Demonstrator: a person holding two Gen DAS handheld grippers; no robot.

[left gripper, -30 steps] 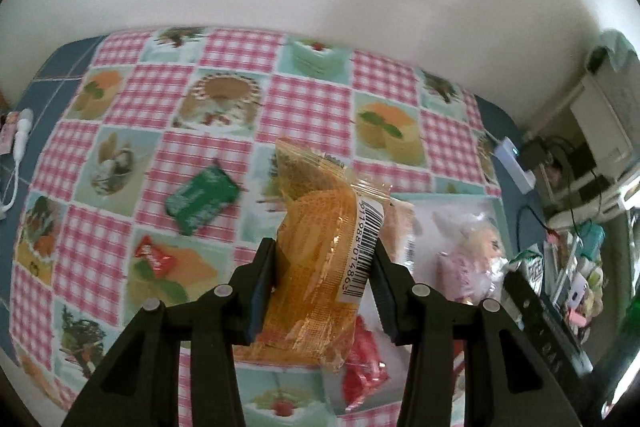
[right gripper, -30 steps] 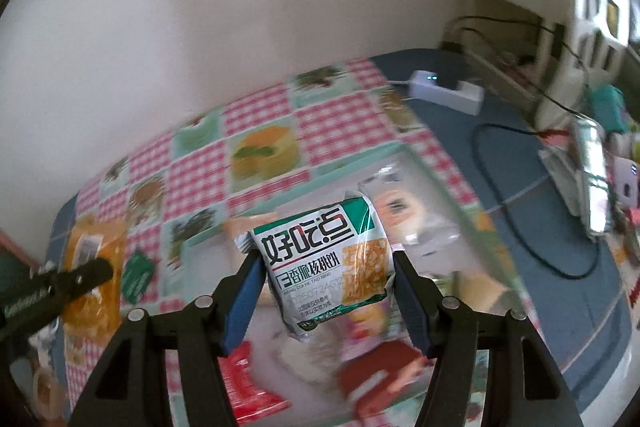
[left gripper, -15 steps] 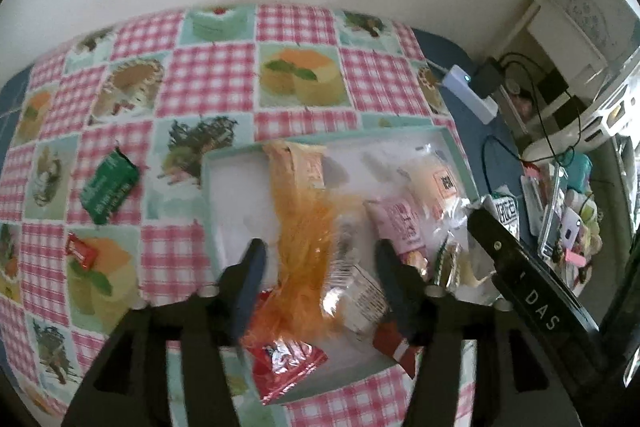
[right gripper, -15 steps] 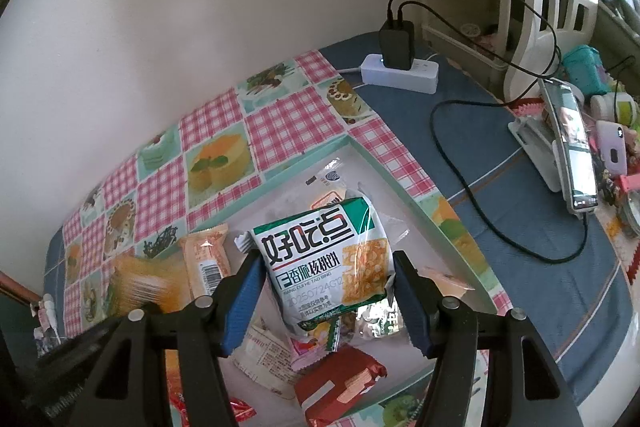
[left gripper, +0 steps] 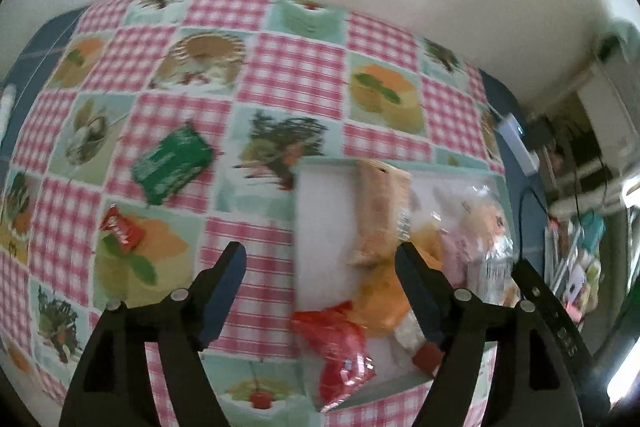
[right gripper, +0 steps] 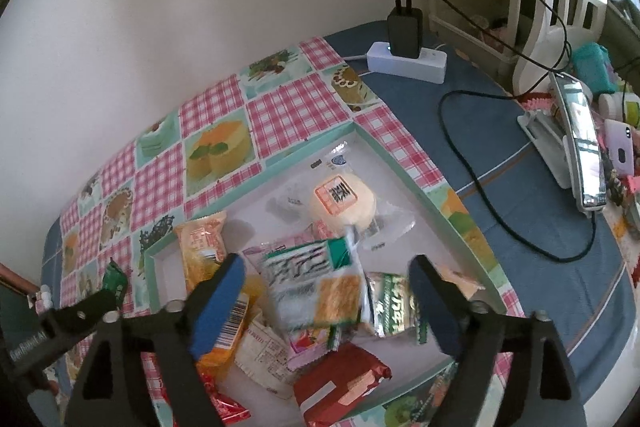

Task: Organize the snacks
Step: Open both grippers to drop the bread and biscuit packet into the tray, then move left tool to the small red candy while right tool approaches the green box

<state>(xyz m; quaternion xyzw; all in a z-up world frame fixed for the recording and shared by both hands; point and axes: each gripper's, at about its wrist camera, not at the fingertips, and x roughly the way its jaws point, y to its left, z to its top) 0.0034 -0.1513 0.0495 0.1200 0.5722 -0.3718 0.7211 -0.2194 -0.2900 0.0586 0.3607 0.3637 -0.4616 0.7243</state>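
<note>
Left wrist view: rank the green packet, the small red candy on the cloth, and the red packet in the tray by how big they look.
1. Red packet, though nearest the camera.
2. Green packet, close behind, so unsure.
3. Small red candy, clearly smallest.

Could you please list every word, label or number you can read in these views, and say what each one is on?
"GenRobot.AI", partly cut off: on the left hand-held gripper seen from the right wrist.
One large Chinese character, not clear enough to quote: orange label on the round pastry.
Green-and-white packet: motion-blurred.
Barcode digits on the orange packet: too small.
Green packet: blurred.

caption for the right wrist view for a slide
Open right gripper above a green-and-white snack pack on the pile in the snack tray.
</note>
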